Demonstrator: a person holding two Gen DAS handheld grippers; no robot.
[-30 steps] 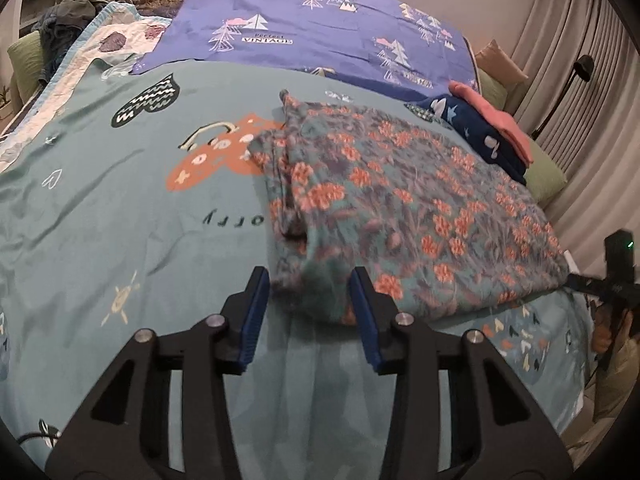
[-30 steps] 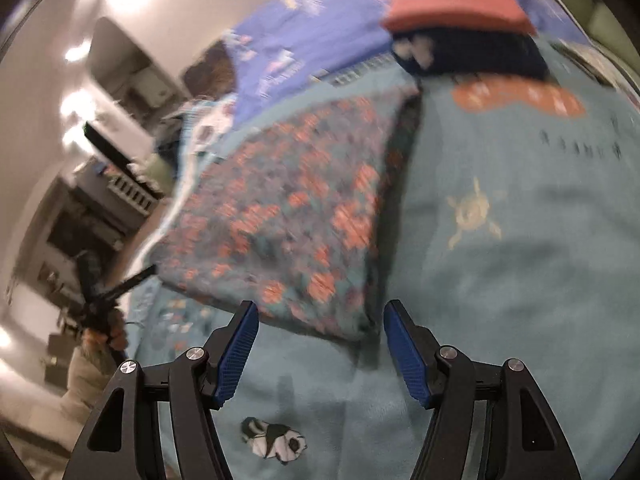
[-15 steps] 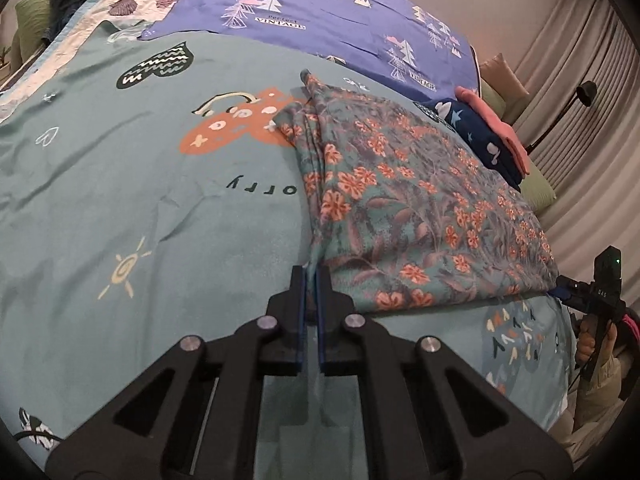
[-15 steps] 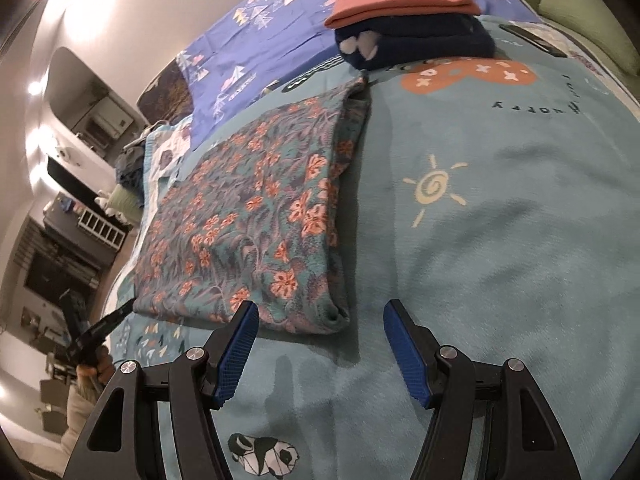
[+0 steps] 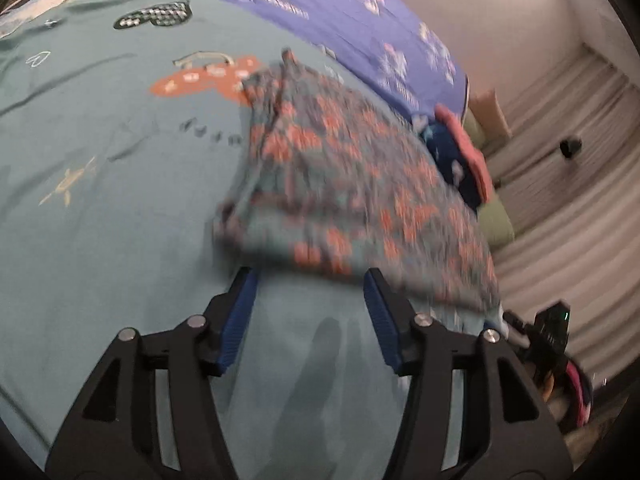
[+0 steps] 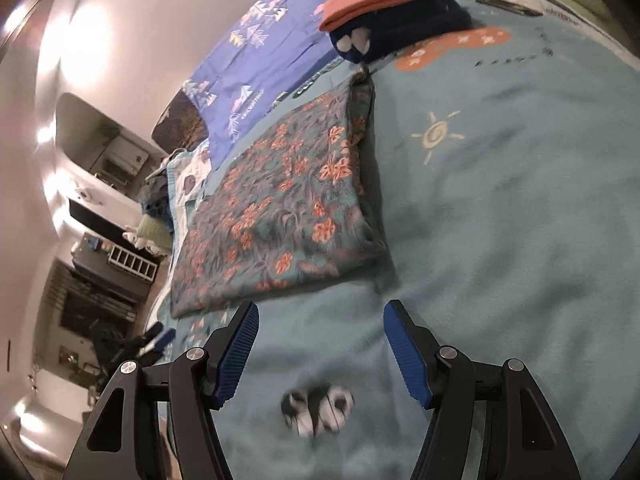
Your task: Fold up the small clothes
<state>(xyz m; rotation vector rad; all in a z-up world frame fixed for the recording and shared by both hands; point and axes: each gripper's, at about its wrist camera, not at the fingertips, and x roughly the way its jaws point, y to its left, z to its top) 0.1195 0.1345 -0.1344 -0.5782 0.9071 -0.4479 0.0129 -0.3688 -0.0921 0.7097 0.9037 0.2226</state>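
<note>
Floral garment lies folded on the bed; both our grippers' fingers gape empty, so we stack it next.

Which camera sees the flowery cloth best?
The right wrist view. There the flowery cloth is sharp, folded flat on the teal blanket, with its edges and orange flowers clear. The left wrist view shows the same cloth, but smeared by motion blur, so its flowers and near edge are hard to make out.
</note>
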